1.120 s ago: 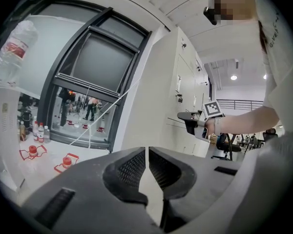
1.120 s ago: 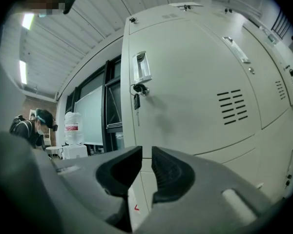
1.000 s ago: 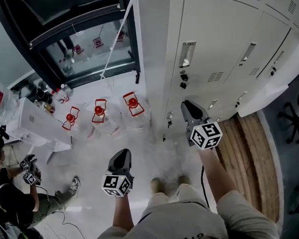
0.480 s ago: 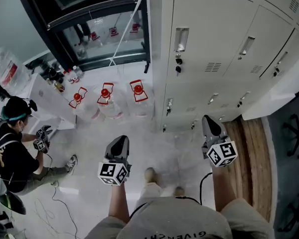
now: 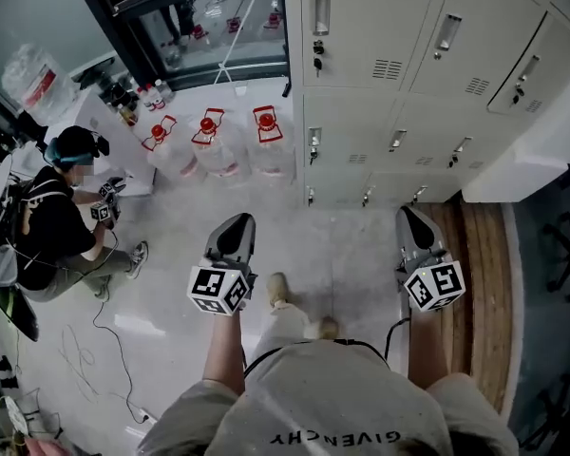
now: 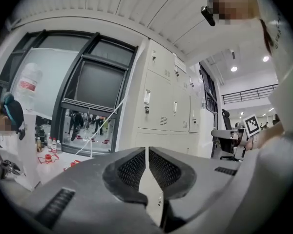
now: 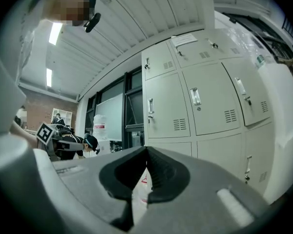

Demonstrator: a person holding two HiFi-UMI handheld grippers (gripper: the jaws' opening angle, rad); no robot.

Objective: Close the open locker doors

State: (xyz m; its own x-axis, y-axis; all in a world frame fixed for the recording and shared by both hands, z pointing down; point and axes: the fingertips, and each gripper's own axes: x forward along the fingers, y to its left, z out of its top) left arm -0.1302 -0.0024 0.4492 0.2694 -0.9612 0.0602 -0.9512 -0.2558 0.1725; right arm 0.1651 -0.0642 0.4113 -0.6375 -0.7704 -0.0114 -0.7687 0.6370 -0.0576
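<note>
A row of pale grey lockers (image 5: 399, 74) fills the top right of the head view, and the doors facing me there are closed. At its right end a white panel (image 5: 537, 155) juts out from the row; it looks like an open door. My left gripper (image 5: 234, 224) is held over the floor, well short of the lockers, jaws shut and empty. My right gripper (image 5: 409, 217) is level with it, nearer the lowest lockers, shut with nothing in it. The left gripper view shows shut jaws (image 6: 147, 150) and lockers (image 6: 161, 106) ahead; the right gripper view shows shut jaws (image 7: 146, 150) and closed locker doors (image 7: 205, 101).
Three water jugs with red caps (image 5: 209, 141) stand on the floor by the dark window frame (image 5: 209, 27). A person (image 5: 62, 217) crouches at the left with cables around. A wooden strip (image 5: 475, 255) and an office chair (image 5: 560, 245) lie at the right.
Both grippers have drawn back from the lockers as I stepped away; the right one had been close to a low locker door. The crouching person has come further into view.
</note>
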